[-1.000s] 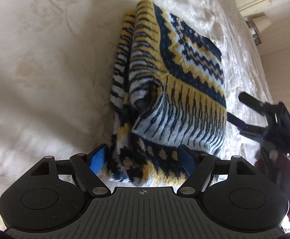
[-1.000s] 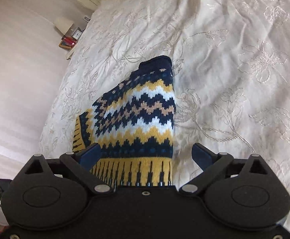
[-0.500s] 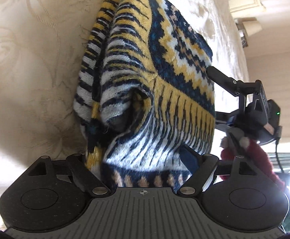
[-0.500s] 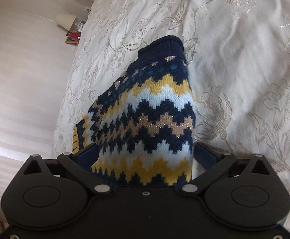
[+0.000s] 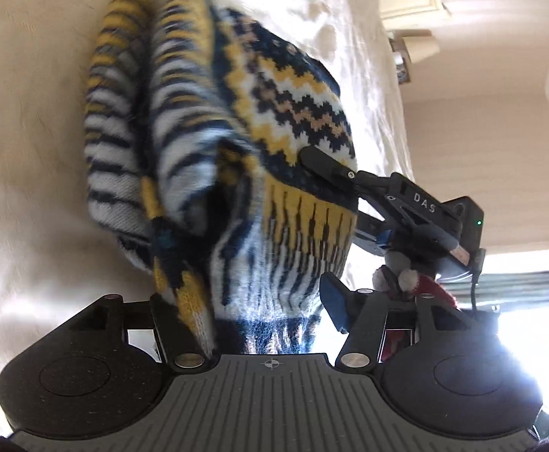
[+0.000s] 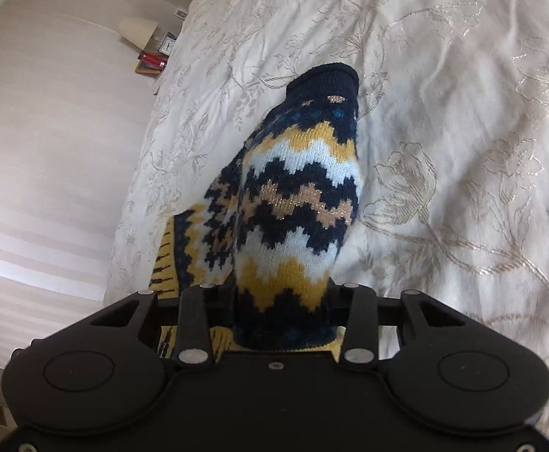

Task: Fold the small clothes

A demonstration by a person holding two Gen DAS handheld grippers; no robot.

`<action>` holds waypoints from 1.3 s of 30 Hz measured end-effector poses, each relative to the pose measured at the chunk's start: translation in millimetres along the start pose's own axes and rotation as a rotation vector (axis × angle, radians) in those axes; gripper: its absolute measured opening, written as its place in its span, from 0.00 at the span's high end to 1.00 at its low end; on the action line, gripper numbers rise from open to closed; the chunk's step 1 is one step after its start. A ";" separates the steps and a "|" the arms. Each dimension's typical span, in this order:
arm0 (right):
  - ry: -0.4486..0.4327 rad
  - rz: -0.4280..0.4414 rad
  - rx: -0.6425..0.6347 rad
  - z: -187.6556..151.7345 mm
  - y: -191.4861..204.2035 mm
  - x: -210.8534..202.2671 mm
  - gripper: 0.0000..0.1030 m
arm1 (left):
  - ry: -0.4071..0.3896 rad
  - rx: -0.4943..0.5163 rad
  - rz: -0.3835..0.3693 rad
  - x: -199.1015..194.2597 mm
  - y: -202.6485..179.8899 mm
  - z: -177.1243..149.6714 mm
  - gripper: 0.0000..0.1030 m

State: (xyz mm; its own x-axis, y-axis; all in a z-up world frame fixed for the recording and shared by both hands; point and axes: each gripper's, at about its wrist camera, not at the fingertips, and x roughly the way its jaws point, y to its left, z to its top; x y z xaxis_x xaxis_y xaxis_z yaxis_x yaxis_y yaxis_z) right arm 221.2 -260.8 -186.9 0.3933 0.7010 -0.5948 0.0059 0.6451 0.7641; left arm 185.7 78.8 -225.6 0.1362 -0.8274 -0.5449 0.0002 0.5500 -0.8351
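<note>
Navy, yellow and white zigzag-patterned knitted sweater (image 6: 297, 203), folded, on the cream floral-embroidered bedspread (image 6: 462, 113). Right gripper (image 6: 282, 301), jaws just closed, clamps one bunched end. Left gripper (image 5: 259, 312), jaws just narrowed, has the striped hem between its fingers; whether both pads press cannot be told. Bedside lamp (image 6: 137, 32) beyond.

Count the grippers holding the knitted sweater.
2. The left gripper grips the sweater at its striped near end; the right gripper has just closed on the zigzag part, at the sweater's right edge in the left wrist view.
</note>
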 end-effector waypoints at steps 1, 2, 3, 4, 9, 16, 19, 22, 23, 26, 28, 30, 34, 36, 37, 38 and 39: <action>0.001 0.000 -0.006 -5.0 4.4 -6.4 0.52 | 0.007 0.008 -0.001 0.3 -5.5 -8.6 0.46; 0.004 0.001 -0.012 -10.9 7.4 -14.4 0.52 | 0.016 0.016 -0.004 0.8 -11.1 -19.7 0.46; 0.011 -0.001 -0.019 -17.9 9.9 -23.1 0.52 | 0.026 0.023 -0.006 0.7 -16.6 -30.8 0.46; 0.021 -0.010 -0.029 -25.0 12.0 -31.8 0.52 | 0.037 0.029 -0.009 2.5 -22.1 -44.2 0.46; 0.085 -0.050 -0.063 -70.4 8.3 -76.2 0.51 | 0.075 0.023 -0.002 15.9 -38.3 -117.6 0.46; 0.145 -0.158 -0.059 -128.2 -22.5 -112.7 0.31 | 0.029 0.046 0.241 35.4 -36.4 -189.5 0.45; 0.127 -0.186 -0.076 -137.3 -28.5 -119.0 0.27 | -0.041 0.038 0.321 26.0 -34.5 -201.2 0.44; 0.092 -0.160 -0.079 -143.7 -30.5 -132.0 0.13 | -0.112 0.073 0.420 16.8 -51.7 -210.7 0.43; 0.082 -0.152 -0.088 -145.2 -30.2 -136.1 0.11 | -0.130 0.088 0.454 14.5 -60.4 -210.3 0.43; 0.054 -0.140 -0.111 -150.5 -28.4 -148.3 0.05 | -0.200 0.127 0.522 -0.6 -82.2 -216.2 0.37; 0.033 -0.129 -0.125 -157.2 -25.3 -158.5 0.00 | -0.257 0.148 0.545 -6.6 -100.0 -223.2 0.31; 0.015 -0.121 -0.137 -159.2 -22.9 -161.1 0.00 | -0.313 0.163 0.555 -5.0 -114.7 -222.7 0.28; -0.013 -0.119 -0.158 -162.7 -22.1 -172.1 0.00 | -0.377 0.170 0.551 -6.5 -129.7 -211.3 0.22; -0.026 -0.117 -0.156 -164.7 -23.5 -178.8 0.00 | -0.387 0.166 0.560 -5.2 -132.8 -200.4 0.22; -0.030 -0.120 -0.155 -165.3 -24.0 -181.5 0.00 | -0.389 0.171 0.569 -5.3 -135.8 -195.6 0.22; -0.035 -0.123 -0.154 -165.9 -25.0 -184.3 0.00 | -0.387 0.182 0.581 -2.8 -138.0 -188.7 0.22; -0.038 -0.124 -0.150 -166.5 -25.9 -186.6 0.00 | -0.387 0.198 0.592 0.8 -140.8 -181.9 0.22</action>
State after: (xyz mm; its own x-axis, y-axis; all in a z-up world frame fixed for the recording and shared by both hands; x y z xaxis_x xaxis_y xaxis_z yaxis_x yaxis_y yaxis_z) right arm -5.4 -357.7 -137.3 0.4327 0.6032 -0.6700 -0.0799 0.7660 0.6379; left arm 5.6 -20.0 -122.2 0.5094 -0.3059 -0.8043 -0.0080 0.9330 -0.3599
